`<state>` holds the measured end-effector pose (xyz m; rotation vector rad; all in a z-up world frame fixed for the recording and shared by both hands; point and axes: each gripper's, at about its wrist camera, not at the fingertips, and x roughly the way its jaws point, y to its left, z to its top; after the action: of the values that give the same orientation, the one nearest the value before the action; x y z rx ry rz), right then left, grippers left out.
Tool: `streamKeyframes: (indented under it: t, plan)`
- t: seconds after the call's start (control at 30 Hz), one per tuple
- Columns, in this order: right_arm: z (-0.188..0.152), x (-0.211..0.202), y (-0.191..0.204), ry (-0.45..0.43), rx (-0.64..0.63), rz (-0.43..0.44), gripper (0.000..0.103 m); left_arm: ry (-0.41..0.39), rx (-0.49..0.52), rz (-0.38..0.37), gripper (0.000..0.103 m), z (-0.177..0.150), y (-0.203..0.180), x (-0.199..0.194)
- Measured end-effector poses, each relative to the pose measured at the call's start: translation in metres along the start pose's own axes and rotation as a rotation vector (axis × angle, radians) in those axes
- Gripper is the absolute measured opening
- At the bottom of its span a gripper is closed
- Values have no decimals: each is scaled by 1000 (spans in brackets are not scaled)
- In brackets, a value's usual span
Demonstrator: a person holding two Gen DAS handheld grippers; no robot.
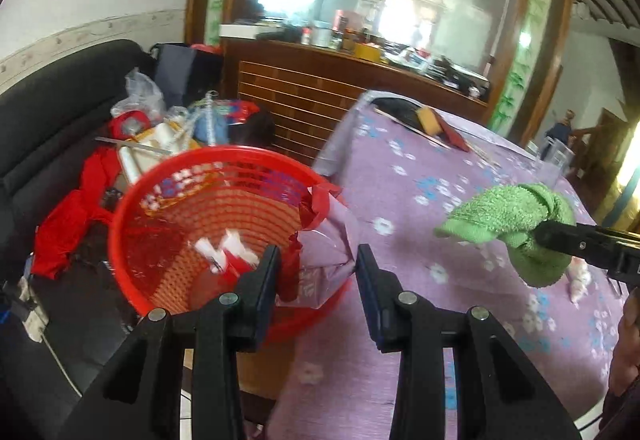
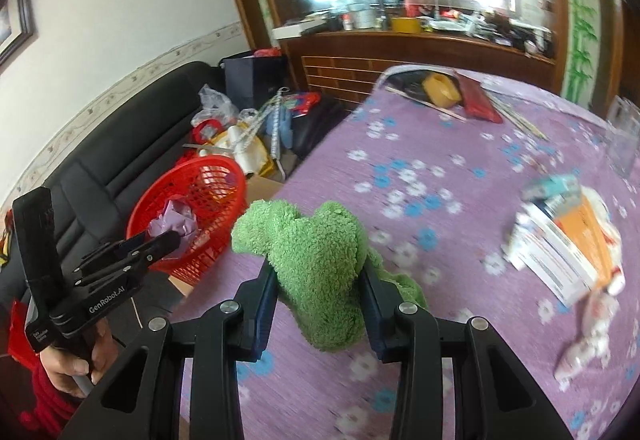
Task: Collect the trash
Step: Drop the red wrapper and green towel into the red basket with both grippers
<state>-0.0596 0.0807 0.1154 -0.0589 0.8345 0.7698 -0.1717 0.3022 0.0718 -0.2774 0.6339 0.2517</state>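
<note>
Beside the table (image 1: pixel 420 340), at its left edge, stands a red mesh basket (image 1: pixel 200 153) with bits of white and red litter inside. Left gripper (image 1: pixel 318 256): poised at the basket's near rim, jaws closed on a crumpled clear plastic wrapper (image 1: pixel 324 260); in the right wrist view this wrapper reads as a purple wad at the gripper's tip, inside the basket. A hand (image 2: pixel 76 364) grips the left gripper's handle. Right gripper (image 2: pixel 320 272): over the purple flowered tablecloth (image 2: pixel 440 200), clamped on a bunched green towel (image 2: pixel 316 260) that bulges above and below the pads. Uncollected trash lies on the cloth to the right: an orange-and-white carton (image 2: pixel 560 252) with a blue packet (image 2: pixel 556 188) touching it, and white wrappers (image 2: pixel 584 344) nearer the table's edge. Behind the basket, a black sofa (image 1: pixel 40 120) carries a clutter of bags and red cloth.
</note>
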Motion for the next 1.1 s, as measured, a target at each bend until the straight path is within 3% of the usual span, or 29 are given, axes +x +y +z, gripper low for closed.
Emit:
streamKeyframes:
  t: [0.23, 0.37, 0.4, 0.43, 0.57, 0.73, 0.87, 1.1]
  plan:
    - [36, 39, 54, 30, -56, 73, 42, -49, -14, 100, 37, 9, 32, -11]
    - [57, 63, 79, 51, -44, 117, 45, -61, -16, 137, 42, 15, 45, -12]
    - [62, 69, 85, 53, -36, 126, 45, -61, -17, 148, 50, 16, 48, -11]
    - [65, 74, 89, 52, -29, 130, 47, -59, -23, 159, 64, 17, 51, -11]
    - [81, 82, 103, 20, -18, 164, 54, -72, -47, 172, 71, 19, 59, -13]
    - [77, 61, 99, -33, -30, 151, 65, -84, -51, 171, 77, 15, 55, -19]
    - [60, 42, 77, -36, -11, 137, 65, -100, -23, 181, 82, 10, 33, -21]
    - [18, 6, 30, -46, 22, 21, 68, -112, 81, 193, 85, -6, -24, -23]
